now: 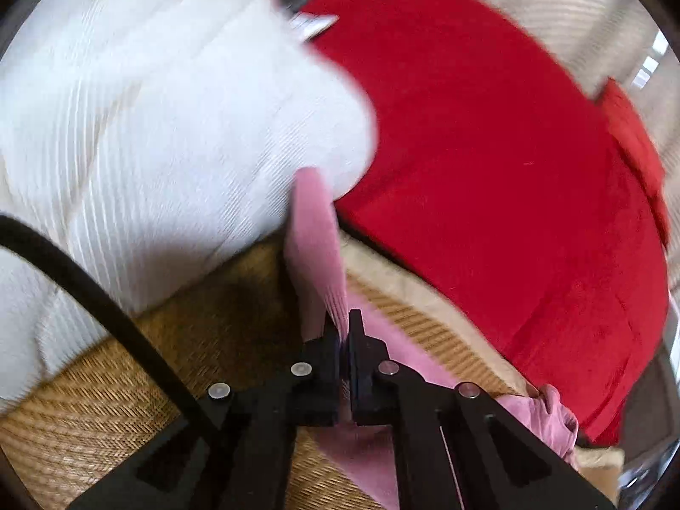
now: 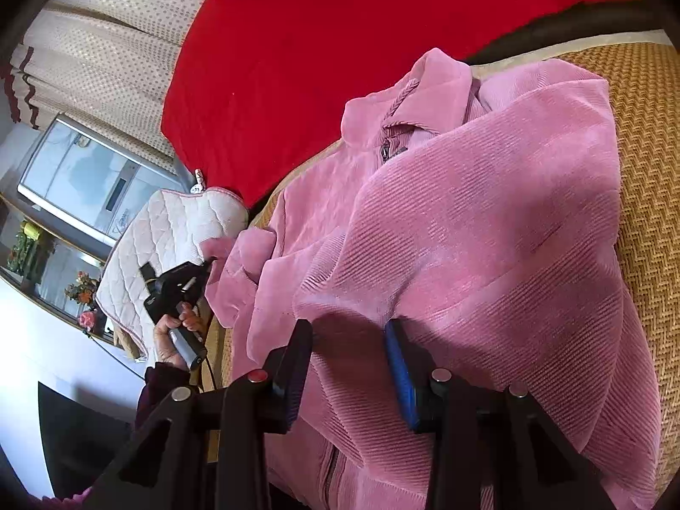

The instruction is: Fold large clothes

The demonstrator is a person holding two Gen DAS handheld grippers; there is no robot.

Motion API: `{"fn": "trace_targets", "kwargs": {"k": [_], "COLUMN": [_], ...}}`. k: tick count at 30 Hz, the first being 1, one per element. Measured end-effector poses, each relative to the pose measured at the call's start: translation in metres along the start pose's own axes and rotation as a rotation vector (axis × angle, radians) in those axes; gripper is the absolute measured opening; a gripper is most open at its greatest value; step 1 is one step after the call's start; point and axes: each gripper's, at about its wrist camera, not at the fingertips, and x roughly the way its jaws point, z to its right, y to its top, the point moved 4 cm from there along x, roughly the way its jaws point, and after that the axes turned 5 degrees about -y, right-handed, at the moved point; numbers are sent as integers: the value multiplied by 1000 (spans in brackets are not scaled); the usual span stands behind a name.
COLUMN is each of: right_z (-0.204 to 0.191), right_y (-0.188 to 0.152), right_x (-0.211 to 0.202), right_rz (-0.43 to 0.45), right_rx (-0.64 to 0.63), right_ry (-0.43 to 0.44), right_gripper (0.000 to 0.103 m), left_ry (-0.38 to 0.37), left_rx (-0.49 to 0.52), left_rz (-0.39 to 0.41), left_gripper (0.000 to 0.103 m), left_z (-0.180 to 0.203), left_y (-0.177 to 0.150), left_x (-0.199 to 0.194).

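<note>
A pink corduroy jacket (image 2: 488, 233) lies spread on a woven straw mat (image 2: 646, 170), collar away from me and one sleeve folded across its front. My right gripper (image 2: 348, 335) stands open just above the jacket's front; both inner pads show bare and a shadow lies between them. My left gripper (image 1: 342, 318) is shut on the jacket's sleeve (image 1: 314, 246), which rises as a flat pink strip from between the jaws. In the right wrist view a hand holds that left gripper (image 2: 208, 263) at the jacket's left edge, pinching the sleeve end.
A big red cushion (image 1: 488, 148) lies behind the mat (image 1: 106, 403). A white quilted pillow (image 1: 148, 127) sits to its left, close to the left gripper. A black cable (image 1: 85, 280) crosses the left wrist view. A white cabinet (image 2: 85, 170) and flowers (image 2: 80, 289) stand beyond.
</note>
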Motion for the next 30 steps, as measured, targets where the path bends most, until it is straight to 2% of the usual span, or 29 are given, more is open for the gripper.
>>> {"fn": "trace_targets", "kwargs": {"k": [4,7,9,11,13,14,15,16,17,18,19,20,22,24,25,26,28,30], "right_z": [-1,3,7,13,20,23,29,33,38,43,49,55,62,63,61,58,52,43], "right_y": [4,11,14,18,21,22,24,25,26,27,29,30,32,32,32,32,33,32], "right_x": [-16,-39,-54,-67,-80,-84,-90,-94,-98,-102,-104,-106,-109,-111,-112,-112,-109,-102], "right_rz": [42,117,162,199,237,250,263,273,280,285,285,284,285,291,294,296,289,286], "right_rx": [4,29,50,71,94,104,121,137,155,177,199,225,260,273,267,256,223,188], "right_ry": [9,28,35,43,45,46,49,53,60,71,81,87,103,115,119,118,101,73], "right_gripper": [40,40,40,40,40,40,40,40,40,40,40,41,69,70,70,70,70,68], "left_ry": [-101,-210,-315,-411,-491,-513,-535,-546,-556,-561,-552,-532,-529,-521,-499,-467,-360,-266], "left_rx": [177,324,401,479,582,616,665,701,734,784,804,823,818,772,757,742,706,695], "left_rz": [77,118,114,85,31,0,-67,-122,-170,-243,-271,-300,-311,-268,-234,-196,-134,-118], "left_gripper": [2,2,2,2,2,3,3,6,18,28,49,57,57,63,71,74,74,74], "left_z": [55,116,158,198,242,256,276,287,294,300,303,302,293,283,280,273,250,225], "left_y": [2,-15,-33,-60,-100,-115,-144,-166,-183,-210,-222,-235,-243,-226,-220,-211,-190,-183], "left_x": [-48,-88,-114,-131,-141,-142,-139,-135,-132,-124,-123,-120,-125,-133,-132,-135,-124,-108]}}
